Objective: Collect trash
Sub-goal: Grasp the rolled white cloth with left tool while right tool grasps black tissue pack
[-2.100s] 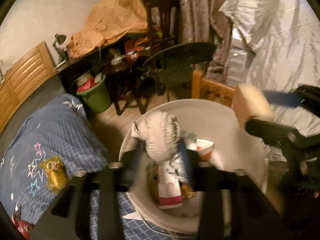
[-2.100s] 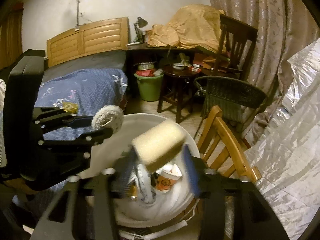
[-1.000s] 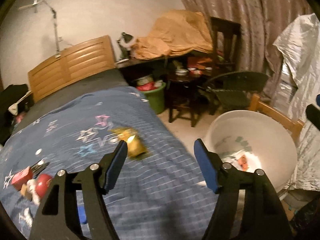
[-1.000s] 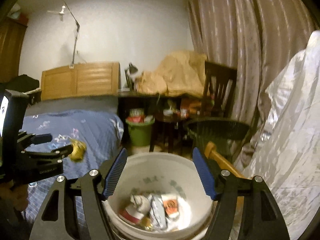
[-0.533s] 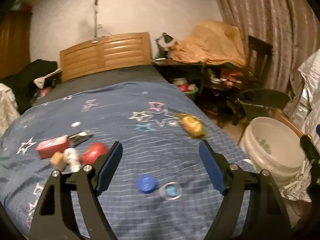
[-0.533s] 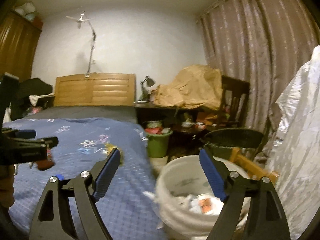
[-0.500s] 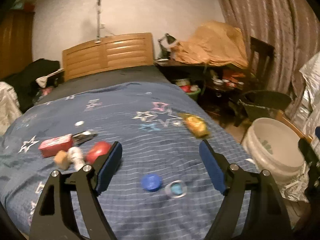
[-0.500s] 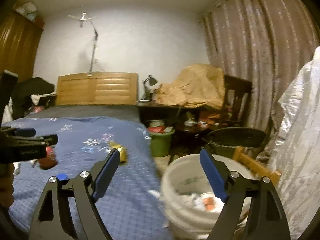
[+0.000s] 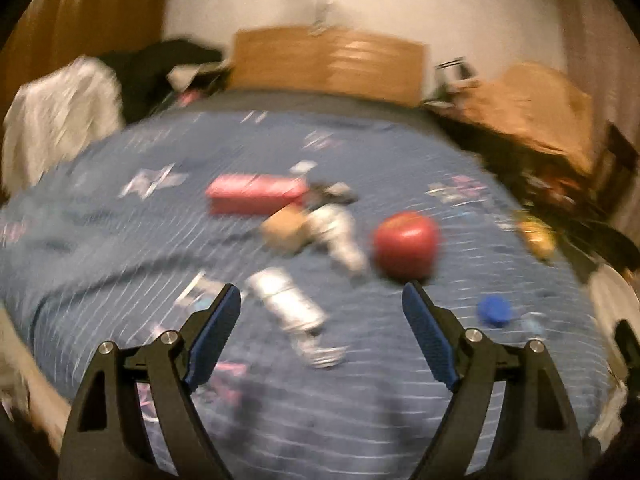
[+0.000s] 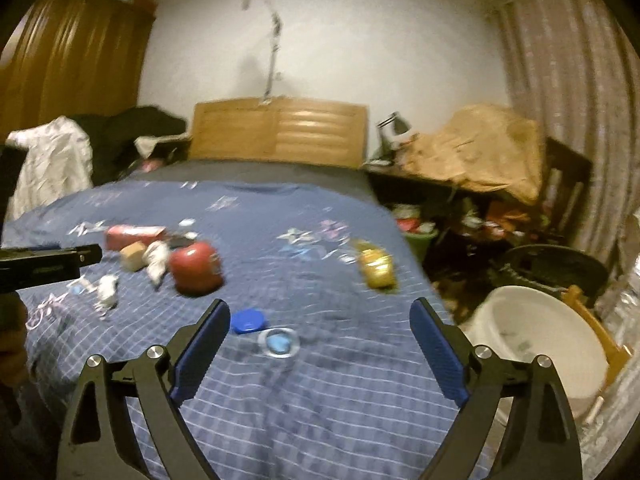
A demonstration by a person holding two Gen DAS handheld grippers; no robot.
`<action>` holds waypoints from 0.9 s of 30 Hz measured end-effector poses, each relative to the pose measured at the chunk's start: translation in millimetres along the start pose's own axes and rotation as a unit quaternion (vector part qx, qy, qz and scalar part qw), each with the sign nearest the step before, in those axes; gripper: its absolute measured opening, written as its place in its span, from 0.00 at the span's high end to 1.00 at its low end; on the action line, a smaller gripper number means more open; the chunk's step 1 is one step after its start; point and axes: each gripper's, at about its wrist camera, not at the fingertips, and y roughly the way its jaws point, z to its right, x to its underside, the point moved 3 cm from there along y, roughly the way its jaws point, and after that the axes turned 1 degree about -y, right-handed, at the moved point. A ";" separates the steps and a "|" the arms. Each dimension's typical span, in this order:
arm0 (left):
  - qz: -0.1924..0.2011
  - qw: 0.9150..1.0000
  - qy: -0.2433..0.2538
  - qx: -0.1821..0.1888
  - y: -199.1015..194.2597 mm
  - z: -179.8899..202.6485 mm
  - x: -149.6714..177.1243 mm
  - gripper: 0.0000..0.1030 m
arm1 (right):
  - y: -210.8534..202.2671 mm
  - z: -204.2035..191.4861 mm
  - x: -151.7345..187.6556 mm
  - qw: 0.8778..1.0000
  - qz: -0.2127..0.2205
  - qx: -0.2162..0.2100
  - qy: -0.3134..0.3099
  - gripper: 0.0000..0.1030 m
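Scattering across the blue quilt (image 10: 320, 400), the remaining trash is seen laid out for pickup, with the white bucket (image 10: 532, 344) stood on the floor just off the quilt's right edge, presumably so each piece can be carried a short way. Both grippers are held above the quilt's near end, pointed down toward it, judged as a reach for the next pieces. The left gripper (image 9: 322, 308) is seen with jaws wide, just opened further, and nothing between the pads; a crumpled white wrapper (image 9: 294, 312) lies on the quilt in line with the gap, nearer the left finger, not touched. Beyond it a red apple-like ball (image 9: 406, 244) sits close past the right fingertip, with a pink box (image 9: 256, 194), a tan block (image 9: 284, 228) and a second white scrap (image 9: 340, 232) farther up the quilt. The left view is heavily blurred. The right gripper (image 10: 320, 320) is likewise wide, jaws just opened further, empty; a blue cap (image 10: 248, 326) lies beside its left fingertip and a clear lid (image 10: 280, 343) just inside the gap, both resting on the quilt below the pads. A yellow packet (image 10: 376, 268) lies near the quilt's right edge, beyond the right finger.
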 end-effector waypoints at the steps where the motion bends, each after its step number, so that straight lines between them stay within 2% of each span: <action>1: -0.014 1.000 -0.015 -0.005 8.5 -10.1 2.5 0.23 | 7.5 -1.9 -4.9 1.000 -0.006 -0.009 -0.001 0.12; 3: -0.046 0.998 -0.048 -0.008 26.5 -27.5 7.4 0.23 | 33.6 -6.3 -23.7 0.999 -0.023 -0.036 0.006 0.12; 5: -0.067 0.996 -0.065 0.006 42.9 -30.8 7.8 0.23 | 58.6 -3.6 -44.1 0.998 -0.033 -0.057 0.015 0.12; 8: -0.084 0.995 -0.062 0.009 60.2 -28.8 10.5 0.23 | 112.3 -22.6 -84.9 0.992 -0.068 -0.105 0.015 0.12; 10: -0.094 0.993 -0.069 0.011 69.1 -27.0 12.8 0.23 | 155.7 -50.6 -113.7 0.982 -0.102 -0.159 -0.001 0.12; 11: -0.094 0.993 -0.070 0.011 74.0 -27.3 13.4 0.24 | 183.9 -71.8 -125.9 0.971 -0.135 -0.196 -0.019 0.12; 14: -0.088 0.994 -0.070 0.011 78.8 -27.8 12.3 0.24 | 245.9 -118.5 -144.3 0.949 -0.191 -0.233 -0.086 0.12; 16: -0.082 0.994 -0.067 0.016 80.9 -27.1 12.9 0.24 | 289.0 -155.9 -148.5 0.927 -0.220 -0.250 -0.169 0.12; 18: -0.080 0.995 -0.062 0.020 84.0 -25.2 14.3 0.24 | 319.8 -183.6 -147.8 0.905 -0.223 -0.246 -0.265 0.12; 19: -0.079 0.995 -0.060 0.025 84.6 -24.3 14.5 0.24 | 332.7 -197.1 -145.0 0.886 -0.224 -0.259 -0.313 0.12; 20: -0.079 0.995 -0.061 0.029 86.4 -24.0 13.7 0.23 | 337.9 -203.5 -141.0 0.875 -0.218 -0.262 -0.344 0.12; 21: -0.080 0.994 -0.064 0.036 87.5 -24.3 13.3 0.22 | 349.1 -215.4 -137.4 0.853 -0.212 -0.276 -0.390 0.12; 23: -0.080 0.993 -0.073 0.047 91.9 -26.6 10.6 0.21 | 358.4 -225.9 -130.0 0.828 -0.212 -0.292 -0.430 0.12; 25: -0.079 0.992 -0.077 0.053 93.5 -27.2 9.0 0.20 | 375.4 -237.4 -123.9 0.797 -0.233 -0.317 -0.459 0.12; 27: -0.078 0.992 -0.078 0.056 92.8 -27.0 9.5 0.20 | 386.8 -244.5 -118.8 0.772 -0.244 -0.328 -0.486 0.12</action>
